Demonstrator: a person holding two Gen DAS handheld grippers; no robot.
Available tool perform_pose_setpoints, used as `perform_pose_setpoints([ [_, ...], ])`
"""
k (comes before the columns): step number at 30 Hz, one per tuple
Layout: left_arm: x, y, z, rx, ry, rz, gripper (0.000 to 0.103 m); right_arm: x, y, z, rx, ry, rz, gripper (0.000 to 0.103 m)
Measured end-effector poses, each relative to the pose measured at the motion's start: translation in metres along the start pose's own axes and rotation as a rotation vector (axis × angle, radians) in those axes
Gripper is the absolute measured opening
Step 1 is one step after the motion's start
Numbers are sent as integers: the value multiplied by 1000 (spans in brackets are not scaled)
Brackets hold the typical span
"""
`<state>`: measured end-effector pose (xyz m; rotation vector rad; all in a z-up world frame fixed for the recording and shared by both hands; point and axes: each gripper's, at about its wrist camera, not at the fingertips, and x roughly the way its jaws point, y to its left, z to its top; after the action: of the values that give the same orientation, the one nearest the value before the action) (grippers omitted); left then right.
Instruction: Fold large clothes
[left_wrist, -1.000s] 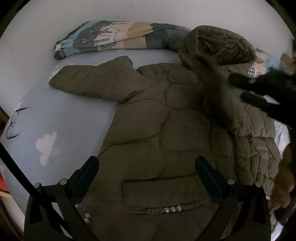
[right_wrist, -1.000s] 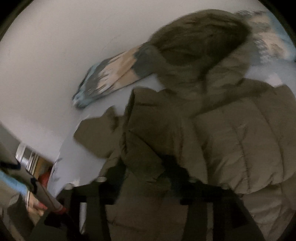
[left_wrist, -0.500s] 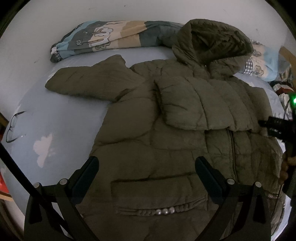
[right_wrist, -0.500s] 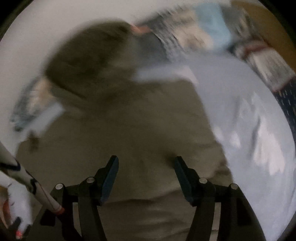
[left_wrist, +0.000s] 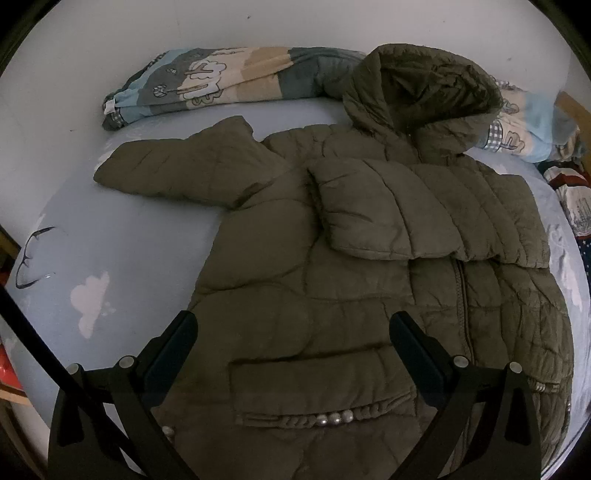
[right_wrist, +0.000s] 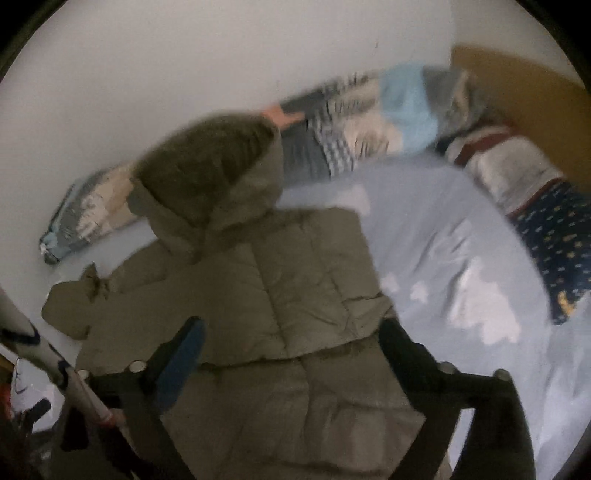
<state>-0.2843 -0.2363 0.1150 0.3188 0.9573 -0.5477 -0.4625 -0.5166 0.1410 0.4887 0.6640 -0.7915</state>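
A: Where does the jacket (left_wrist: 332, 295) lie now?

B: Spread front-up on the pale blue bed (left_wrist: 129, 258), hood (left_wrist: 421, 88) toward the wall and resting against the rolled patterned quilt (left_wrist: 221, 81); one sleeve (left_wrist: 406, 214) is already folded across the chest; the other sleeve (left_wrist: 184, 170) is flung out to the side, flat on the sheet.

A: And the tools?

B: The left tool (left_wrist: 293, 354) hovers over the hem with its jaws wide and nothing between them; the right tool (right_wrist: 291, 354) has just been opening and now stands wide as well, empty, above the folded sleeve.

A: How will the jacket handle?

B: I judge it soft, puffy and light for its bulk; the quilted shell looks slick, so a shallow pinch may slide off; the padding will likely spring back unless pressed flat.

A: Where to take hold?

B: At the cuff end of the outstretched sleeve, where the layers are thinner; bite deep across a stitched seam; later the hem near the pocket (left_wrist: 314, 384) with its pearl trim, avoiding the beads themselves.
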Motion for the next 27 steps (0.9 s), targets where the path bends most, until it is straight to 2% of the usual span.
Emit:
perform_pose_setpoints([
  [4, -1, 2, 0, -7, -3, 0, 103, -40, -3, -29, 42, -92, -27, 102],
  [7, -1, 0, 0, -2, -3, 6, 103, -46, -5, -51, 125, -44, -3, 102],
  [9, 1, 0, 0, 8, -2, 16, 103, -48, 1, -65, 144, -59, -28, 102],
  [12, 3, 1, 0, 26, -5, 33, 103, -37, 23, -66, 28, -52, -65, 102],
  [16, 6, 4, 3, 16, -8, 46, 103, -29, 39, -69, -54, -108, -111, 102],
  [20, 10, 2, 3, 28, -3, 50, 103, -25, 49, -71, -97, -114, -57, 102],
  [22, 11, 1, 4, 34, -4, 48, 103, -24, 53, -72, -98, -103, -2, 102],
  [27, 12, 7, 8, 22, -19, 49, 103, -19, 56, -77, -60, -73, 114, 102],
])
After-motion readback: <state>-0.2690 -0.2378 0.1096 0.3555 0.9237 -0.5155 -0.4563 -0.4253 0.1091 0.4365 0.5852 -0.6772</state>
